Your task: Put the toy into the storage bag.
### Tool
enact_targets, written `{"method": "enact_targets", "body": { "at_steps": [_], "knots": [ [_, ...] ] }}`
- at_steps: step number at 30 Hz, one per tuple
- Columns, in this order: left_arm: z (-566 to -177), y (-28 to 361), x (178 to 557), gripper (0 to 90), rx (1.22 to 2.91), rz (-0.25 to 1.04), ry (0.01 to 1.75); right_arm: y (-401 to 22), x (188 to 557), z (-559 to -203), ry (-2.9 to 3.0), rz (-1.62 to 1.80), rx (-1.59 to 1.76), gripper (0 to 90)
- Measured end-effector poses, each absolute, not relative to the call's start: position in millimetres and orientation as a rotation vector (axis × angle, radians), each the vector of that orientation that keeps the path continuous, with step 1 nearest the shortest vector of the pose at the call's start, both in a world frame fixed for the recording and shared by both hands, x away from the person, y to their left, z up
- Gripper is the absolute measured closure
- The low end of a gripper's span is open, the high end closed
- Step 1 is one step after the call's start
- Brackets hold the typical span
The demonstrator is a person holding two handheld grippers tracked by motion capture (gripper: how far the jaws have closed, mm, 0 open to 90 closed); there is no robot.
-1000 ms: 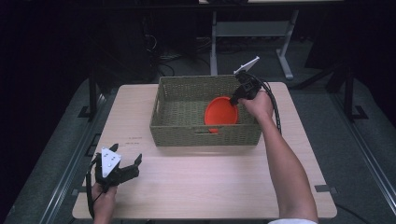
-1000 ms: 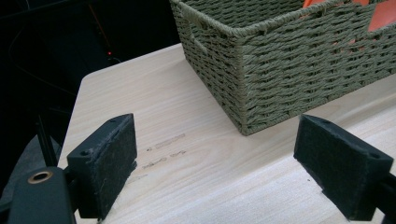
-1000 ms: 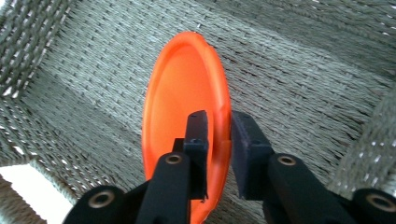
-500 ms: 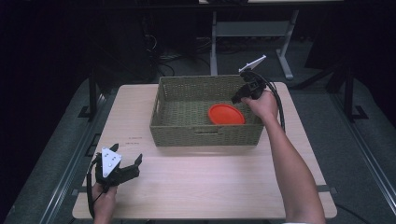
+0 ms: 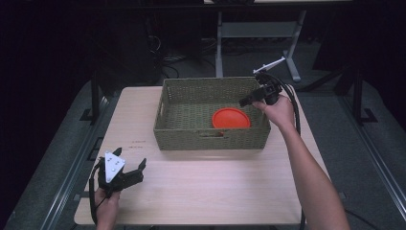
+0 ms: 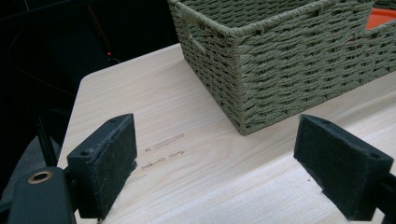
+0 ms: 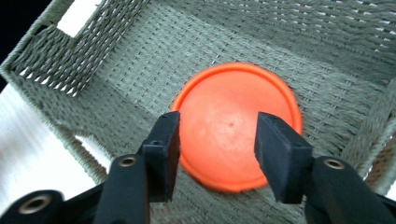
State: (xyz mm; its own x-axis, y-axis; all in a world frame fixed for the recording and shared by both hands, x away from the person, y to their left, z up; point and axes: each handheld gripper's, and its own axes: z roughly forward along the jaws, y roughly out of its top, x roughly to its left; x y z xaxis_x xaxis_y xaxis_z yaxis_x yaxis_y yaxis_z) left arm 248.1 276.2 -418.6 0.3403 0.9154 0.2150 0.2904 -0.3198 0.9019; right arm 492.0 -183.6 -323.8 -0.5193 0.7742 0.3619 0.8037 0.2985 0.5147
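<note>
At the left of the high view we see the left tool (image 5: 125, 168) low over the near-left corner of the pale wooden worktop (image 5: 215, 191), held in the person's left hand (image 5: 106, 207); in the left gripper view its two black padded jaws stand wide apart with bare wood between them, gripping nothing. Beyond it, near the middle of the worktop, stands the rectangular grey-green woven basket (image 5: 210, 136), well apart from that tool. Inside the basket, toward its right end, the flat round orange disc (image 5: 231, 118) lies on the woven floor, close to the near wall. Further right, the right tool (image 5: 250, 99) hangs above the basket's right rim, held in the person's right hand (image 5: 277, 109), pointing down and inward. In the right gripper view its jaws frame the orange disc (image 7: 236, 123) from above without touching it; they have just been opening, now stand partly apart, and hold nothing, the disc lying free below them.
</note>
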Motion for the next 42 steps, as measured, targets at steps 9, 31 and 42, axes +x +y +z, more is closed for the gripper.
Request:
{"method": "enact_targets", "body": {
  "at_steps": [9, 31, 42],
  "knots": [
    [-418.5, 277.2, 247.8, 12.7, 1.802, 0.984, 1.068, -190.2, 479.3, -315.0, -2.467, -1.103, -1.467, 41.6],
    [-418.4, 276.6, 247.2, 12.7, 1.801, 0.985, 1.067, -206.4, 430.4, -303.3, -2.474, -1.175, -1.360, 30.4],
    [-418.5, 276.2, 247.1, 12.8, 1.803, 0.986, 1.066, -222.0, 389.7, -309.8, -2.482, -1.196, -1.316, 27.9]
  ]
}}
